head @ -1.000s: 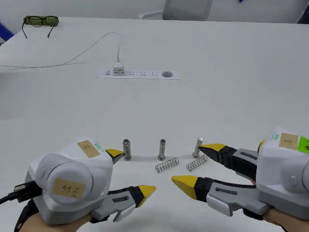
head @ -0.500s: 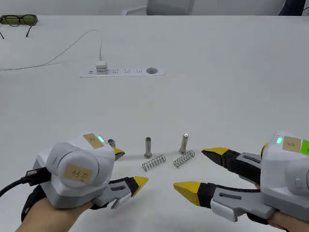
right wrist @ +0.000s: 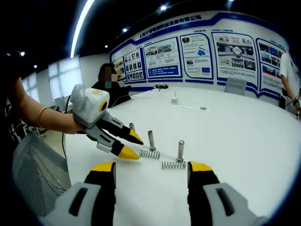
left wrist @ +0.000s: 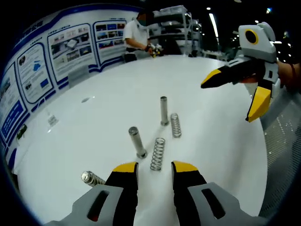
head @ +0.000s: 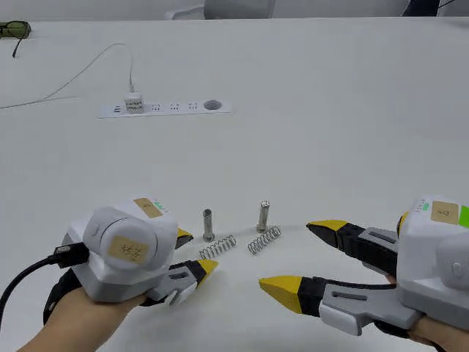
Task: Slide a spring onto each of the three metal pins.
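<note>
A wide white table (head: 352, 110) is carrying everything, with a white power strip (head: 165, 108) lying well back from the work. The right gripper (head: 292, 254) is hovering low over the near right of the table, its yellow-tipped jaws spread wide and gripping nothing. The left gripper (head: 194, 251) is hanging at the near left, its jaws parted more narrowly and likewise carrying nothing. In the left gripper view they are pointing at the nearer of two loose springs, just short of it.

Three upright metal pins are standing in a row between the two grippers. The left pin (left wrist: 92, 178) is showing a ribbed, coiled outline, so it is probably wearing its spring already, though it is too small to be certain. The middle pin (head: 208, 224) and the right pin (head: 264, 215) are standing bare. The first loose spring (head: 218, 248) is lying on its side just in front of the middle pin, and the second loose spring (head: 264, 239) is lying the same way just in front of the right pin.

By this reading the task is sitting at roughly a third: one pin dressed, two pins waiting, and neither loose spring is being pinched yet
</note>
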A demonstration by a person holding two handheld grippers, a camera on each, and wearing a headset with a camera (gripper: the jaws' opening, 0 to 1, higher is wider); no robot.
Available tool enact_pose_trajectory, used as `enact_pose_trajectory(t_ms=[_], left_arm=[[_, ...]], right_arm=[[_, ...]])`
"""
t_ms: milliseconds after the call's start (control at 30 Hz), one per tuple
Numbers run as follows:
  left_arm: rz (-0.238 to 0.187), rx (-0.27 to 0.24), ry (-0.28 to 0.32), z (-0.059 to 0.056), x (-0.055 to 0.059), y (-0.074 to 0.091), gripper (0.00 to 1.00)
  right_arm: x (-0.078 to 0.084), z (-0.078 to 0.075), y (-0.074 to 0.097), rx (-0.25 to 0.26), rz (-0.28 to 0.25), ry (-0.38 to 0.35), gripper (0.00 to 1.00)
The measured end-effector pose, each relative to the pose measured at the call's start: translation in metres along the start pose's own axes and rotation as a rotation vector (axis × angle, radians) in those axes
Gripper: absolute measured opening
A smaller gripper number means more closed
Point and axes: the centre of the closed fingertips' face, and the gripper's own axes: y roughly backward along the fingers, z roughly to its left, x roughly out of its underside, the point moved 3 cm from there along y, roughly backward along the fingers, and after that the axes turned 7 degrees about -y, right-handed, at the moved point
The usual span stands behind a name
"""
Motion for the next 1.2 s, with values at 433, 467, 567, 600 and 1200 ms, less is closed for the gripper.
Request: enact_pose_trajectory(t_ms=[433,467,567,600,1200], left_arm=[[0.009,0.032,0.003,-0.005,0.002,-0.008,0.18],[0.012,0.037,-0.005,-0.005,0.003,-0.009,0.17],[0.009,0.039,-0.015,-0.005,0.003,-0.012,0.16],[0.011,0.042,-0.016,-0.006,0.003,-0.012,0.15],[0.025,0.087,-0.038,-0.012,0.002,-0.014,0.10]], right_arm=[[0.001,-0.002,0.001,0.014,-0.013,-0.041,0.61],[0.001,-0.002,0.001,0.013,-0.016,-0.043,0.61],[0.001,-0.003,0.001,0.017,-0.011,-0.046,0.61],[0.002,-0.003,0.001,0.017,-0.010,-0.046,0.61],[-0.004,-0.004,0.003,0.015,-0.041,-0.037,0.59]])
